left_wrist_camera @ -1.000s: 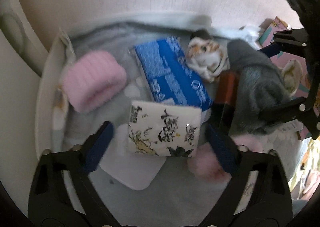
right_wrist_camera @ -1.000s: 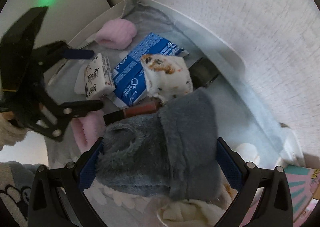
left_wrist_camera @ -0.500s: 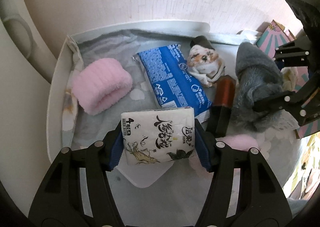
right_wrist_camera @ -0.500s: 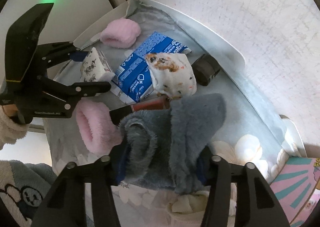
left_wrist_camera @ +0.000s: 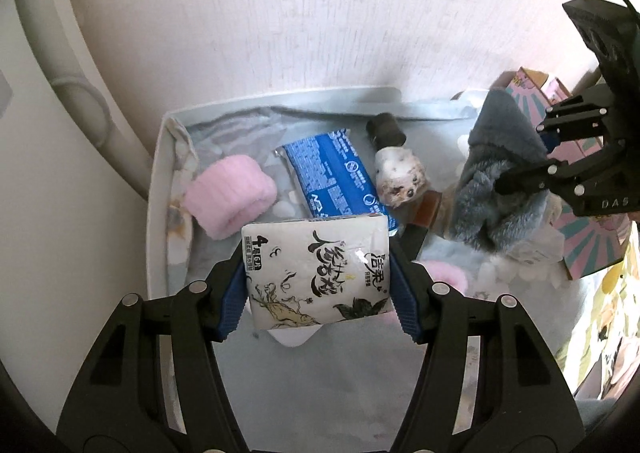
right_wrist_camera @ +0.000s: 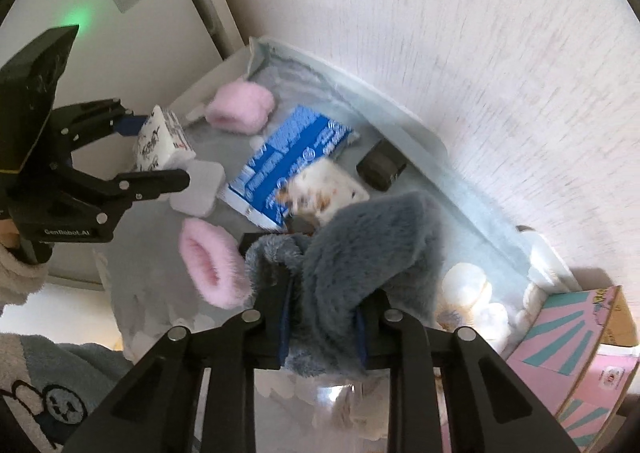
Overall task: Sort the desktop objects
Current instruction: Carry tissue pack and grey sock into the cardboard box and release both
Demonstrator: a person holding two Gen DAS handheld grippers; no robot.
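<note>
A white tissue pack (left_wrist_camera: 318, 269) with black ink drawings hangs above the tray, and my left gripper (left_wrist_camera: 318, 293) is shut on its two sides. The right wrist view shows that same tissue pack (right_wrist_camera: 160, 141) in the left gripper (right_wrist_camera: 156, 149) at the left. My right gripper (right_wrist_camera: 322, 317) is shut on a grey fluffy sock (right_wrist_camera: 360, 253), pinched narrow between the pads and lifted off the pile. In the left wrist view, the right gripper (left_wrist_camera: 532, 157) holds the grey sock (left_wrist_camera: 500, 181) at the right.
In the white tray (left_wrist_camera: 158, 193) lie a pink fluffy cuff (left_wrist_camera: 230, 195), a blue packet (left_wrist_camera: 336, 177), a spotted pouch (left_wrist_camera: 400, 181), a dark cylinder (left_wrist_camera: 386, 129) and a brown tube (left_wrist_camera: 426, 209). A second pink cuff (right_wrist_camera: 208, 265) and white pad (right_wrist_camera: 198, 193) lie nearer. A pink box (left_wrist_camera: 592, 237) stands right.
Both grippers were open around their things, then closed: the left on the tissue pack, the right on the grey sock. Both have since risen, lifting them off the tray.
</note>
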